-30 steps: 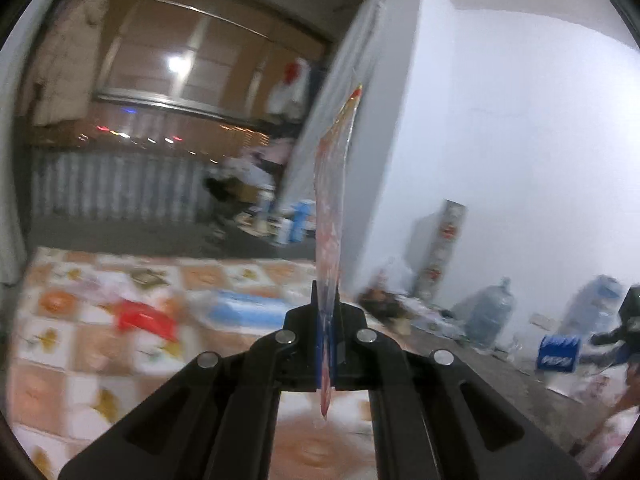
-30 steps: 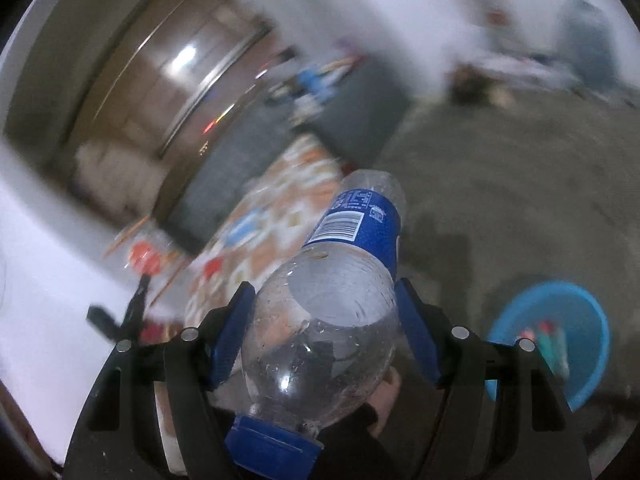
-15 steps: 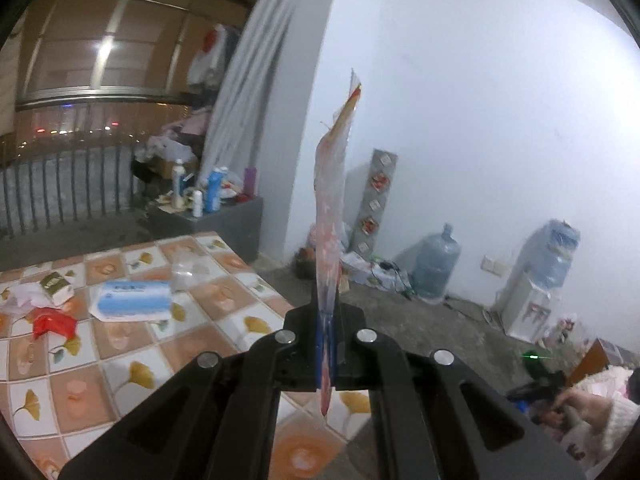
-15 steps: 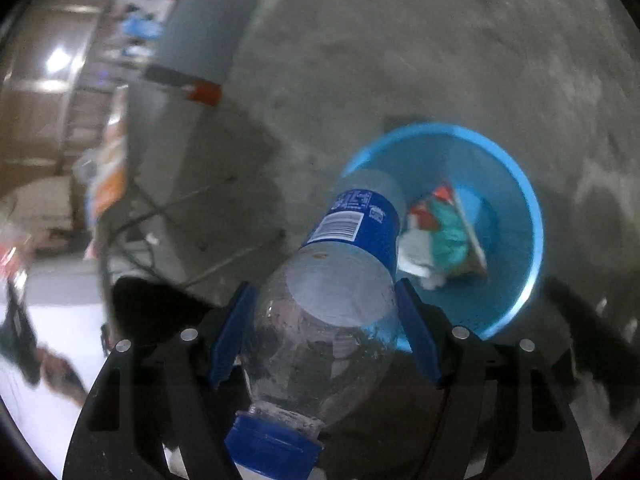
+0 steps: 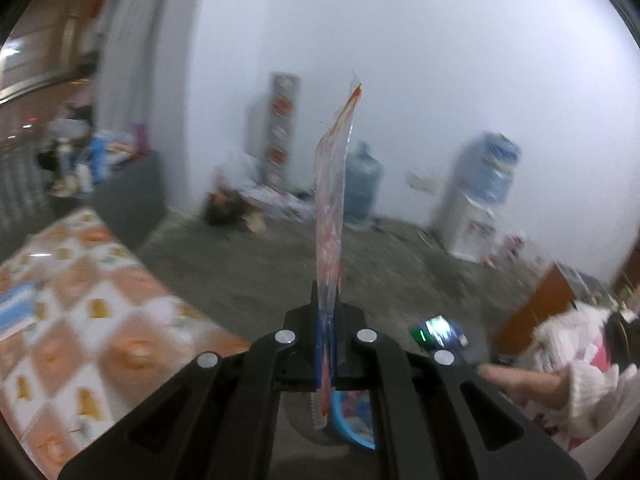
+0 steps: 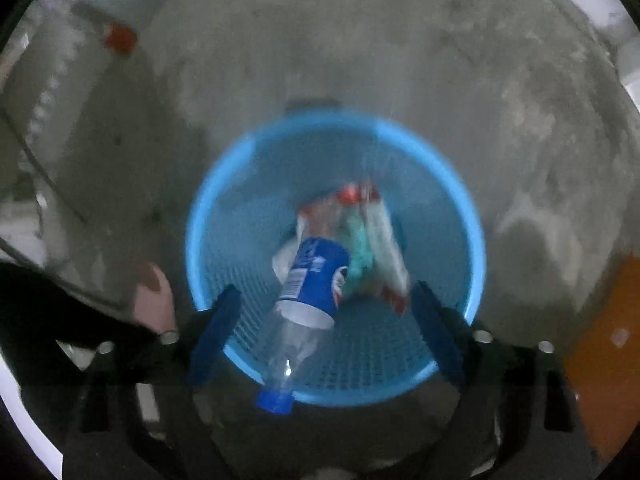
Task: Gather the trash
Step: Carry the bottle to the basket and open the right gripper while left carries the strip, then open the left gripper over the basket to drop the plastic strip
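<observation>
My left gripper (image 5: 326, 308) is shut on a thin, clear plastic wrapper (image 5: 332, 208) with red and blue print, which stands upright between the jaws. Below it shows part of a blue mesh basket (image 5: 352, 428). In the right wrist view, my right gripper (image 6: 324, 300) points down over the same basket (image 6: 472, 220) and its jaws are opening. A clear plastic bottle (image 6: 312, 280) with a blue label and blue cap hangs loose between the spread pads, tilted over the basket, untouched by either pad. Crumpled wrappers (image 6: 372, 240) lie at the basket's bottom.
A table with an orange and white patterned cloth (image 5: 80, 320) stands at the left. A water jug (image 5: 362, 188) and a water dispenser (image 5: 480, 208) stand by the white wall. A person's hand in a white sleeve (image 5: 520, 380) is at the right. The floor is bare concrete.
The right gripper swung down over the blue basket and let go of the bottle, which now drops free. The left gripper swept rightward away from the table, still gripping the wrapper.
</observation>
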### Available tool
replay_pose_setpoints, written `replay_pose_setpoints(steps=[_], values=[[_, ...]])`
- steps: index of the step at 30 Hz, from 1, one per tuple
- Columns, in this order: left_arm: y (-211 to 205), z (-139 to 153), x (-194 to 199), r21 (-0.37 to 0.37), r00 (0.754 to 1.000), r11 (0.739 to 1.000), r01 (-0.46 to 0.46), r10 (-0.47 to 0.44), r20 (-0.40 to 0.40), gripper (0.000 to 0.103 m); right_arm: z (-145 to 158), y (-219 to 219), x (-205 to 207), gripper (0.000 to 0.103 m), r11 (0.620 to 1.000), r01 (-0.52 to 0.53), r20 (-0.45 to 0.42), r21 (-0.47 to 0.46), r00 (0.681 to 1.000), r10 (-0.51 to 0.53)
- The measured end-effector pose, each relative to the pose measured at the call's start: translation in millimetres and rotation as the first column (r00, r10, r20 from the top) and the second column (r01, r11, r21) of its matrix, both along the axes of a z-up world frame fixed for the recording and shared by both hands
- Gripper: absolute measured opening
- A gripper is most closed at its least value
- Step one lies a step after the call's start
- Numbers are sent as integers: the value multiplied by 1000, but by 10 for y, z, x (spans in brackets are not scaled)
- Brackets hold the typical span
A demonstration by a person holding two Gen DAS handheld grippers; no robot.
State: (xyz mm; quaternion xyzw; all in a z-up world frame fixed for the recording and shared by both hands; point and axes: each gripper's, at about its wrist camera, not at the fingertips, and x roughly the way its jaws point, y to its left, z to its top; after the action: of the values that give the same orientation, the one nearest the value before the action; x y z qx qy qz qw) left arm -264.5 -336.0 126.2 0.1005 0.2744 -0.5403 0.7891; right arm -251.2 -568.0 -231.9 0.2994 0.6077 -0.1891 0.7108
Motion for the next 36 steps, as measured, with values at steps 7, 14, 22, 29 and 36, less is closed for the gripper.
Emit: replay_pose_setpoints(steps=[7,14,22,29,36], values=[[-883,-844,-330,164,964,970,178,-138,-227,3,564,-626,-449,84,937,345,245,51,905,-347],[-1593,-2245,-602,384,815,874,297,-22,-579,3,1032,-960,-858,84,857,516,397,-12,789,-469],[-1854,-2894,-570,498,817,833,241,102,-567,51,923,-1053,-711,84,888,458,398,24,811,-429],[-1694,-2610,-488,565,916,808,167,85,-392,52,909,-1027,-602,84,919,390,376,-57,861,-342],[-1072,-1866,-273,499,948,867,16,146,-283,52,1054,-871,-582,74,914,380,386,-140,871,-303]])
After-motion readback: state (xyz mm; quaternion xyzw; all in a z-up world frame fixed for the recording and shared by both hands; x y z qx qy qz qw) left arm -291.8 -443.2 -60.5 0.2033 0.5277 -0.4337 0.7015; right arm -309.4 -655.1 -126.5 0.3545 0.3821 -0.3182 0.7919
